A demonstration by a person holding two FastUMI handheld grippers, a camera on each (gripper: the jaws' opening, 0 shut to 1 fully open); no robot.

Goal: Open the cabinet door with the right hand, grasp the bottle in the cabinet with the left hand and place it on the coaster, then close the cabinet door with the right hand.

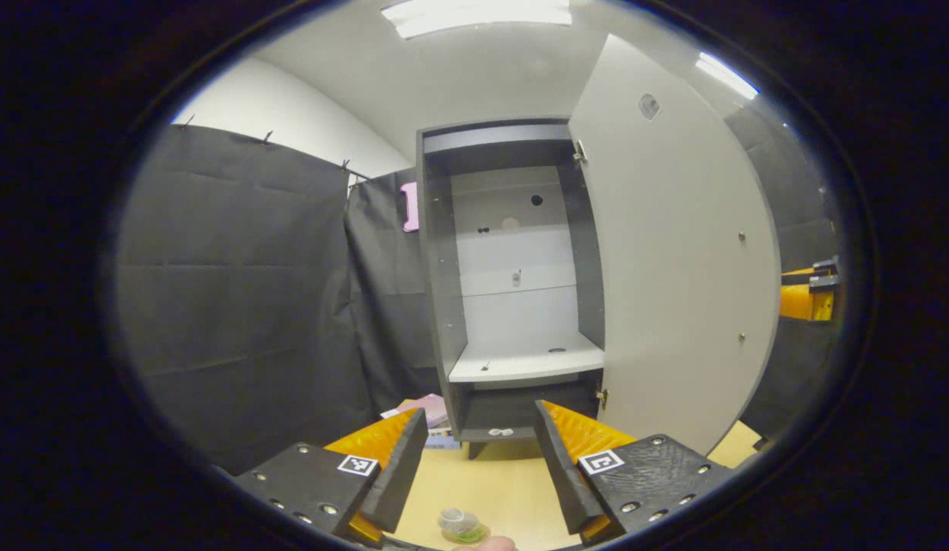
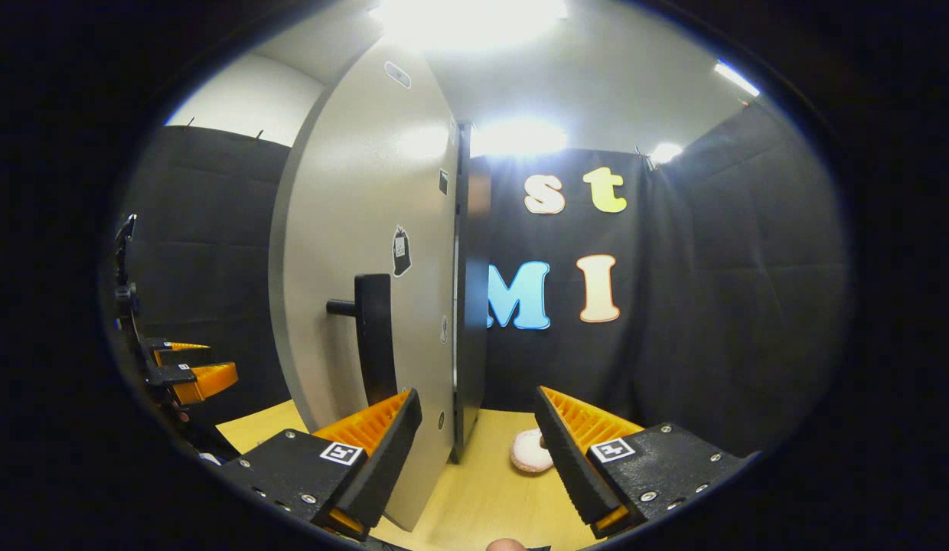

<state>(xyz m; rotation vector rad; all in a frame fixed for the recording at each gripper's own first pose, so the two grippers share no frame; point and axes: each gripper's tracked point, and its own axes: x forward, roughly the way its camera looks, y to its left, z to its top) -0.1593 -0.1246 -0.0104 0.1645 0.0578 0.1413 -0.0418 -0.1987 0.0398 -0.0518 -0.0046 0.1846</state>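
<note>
Right gripper view sets the open door (image 2: 352, 229), its handle (image 2: 375, 337) upright, just ahead-left of the spread right tongs (image 2: 478, 436); the bottle (image 1: 458, 522) stands on the bench (image 1: 505, 482) beneath the spread left tongs (image 1: 481, 451), seemingly on the coaster (image 1: 474, 533).

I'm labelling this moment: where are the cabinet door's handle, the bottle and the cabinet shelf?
handle (image 2: 376, 337), right gripper view, middle of its upright bar.
bottle (image 1: 459, 523), left gripper view, its top, seen from above.
cabinet shelf (image 1: 524, 361), left gripper view, bare top surface.
</note>
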